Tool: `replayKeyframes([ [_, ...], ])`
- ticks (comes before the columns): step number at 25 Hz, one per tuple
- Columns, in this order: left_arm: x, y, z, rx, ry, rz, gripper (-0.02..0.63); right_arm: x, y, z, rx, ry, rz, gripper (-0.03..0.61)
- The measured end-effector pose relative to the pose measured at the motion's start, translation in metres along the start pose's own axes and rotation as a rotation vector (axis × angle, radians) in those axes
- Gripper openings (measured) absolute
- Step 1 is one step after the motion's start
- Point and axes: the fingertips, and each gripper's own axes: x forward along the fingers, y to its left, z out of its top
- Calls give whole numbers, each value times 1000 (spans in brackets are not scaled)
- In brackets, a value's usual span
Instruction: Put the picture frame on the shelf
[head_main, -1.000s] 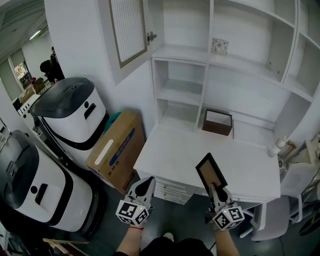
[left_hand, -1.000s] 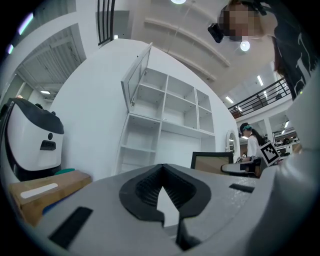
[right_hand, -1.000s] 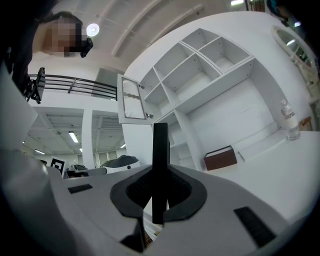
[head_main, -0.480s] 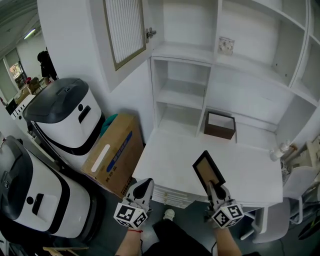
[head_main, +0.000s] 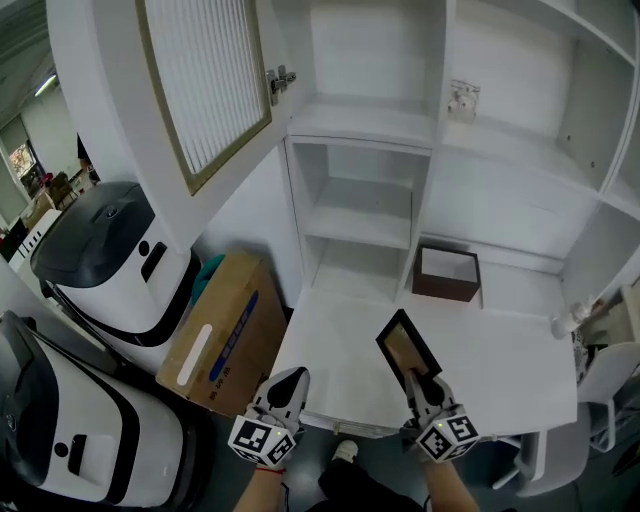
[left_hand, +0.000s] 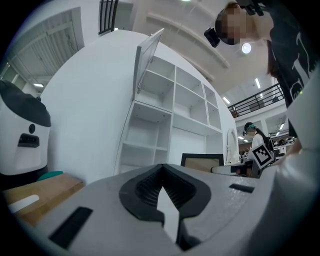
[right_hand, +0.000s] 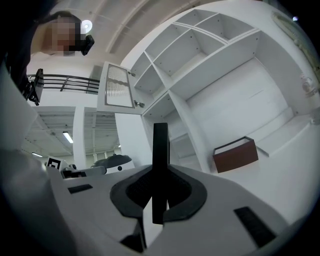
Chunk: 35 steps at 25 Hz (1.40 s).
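The left gripper (head_main: 291, 377) is seen nearest the person, its jaws brought together with nothing between them. Beside it, the right gripper (head_main: 411, 378) is clamped on the lower edge of the picture frame (head_main: 407, 346), and its jaws are kept slightly apart by the frame's thickness. In the right gripper view the frame is seen edge-on, standing upright out of the jaws. In the head view its long axis is tilted up and away toward the left, and its tan face is turned upward. The frame is carried over the near part of the white desk (head_main: 510, 360). Farther back, a brown open box (head_main: 446, 274) is set on the desk top. The shelf unit (head_main: 362, 212) lies beyond, straight ahead, with its open compartments slightly left of the frame. A forward reach by the loaded right hand is judged necessary.
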Motion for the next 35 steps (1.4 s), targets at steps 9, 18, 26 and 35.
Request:
replayKeyframes([
  [9,57,36,-15,-29,36,-46,3,55,-27,-15,32,31,-50,34],
  [18,107,71,-29,-13,86,-99,3,108,-59,-34,67,38,-108,34],
  [26,142,82,-37,-21,95,-145,3,151,-78,-47,67,55,-165,34],
  [35,166,93,-58,-14,105,-190,3,188,-100,-56,25,59,-251,34],
])
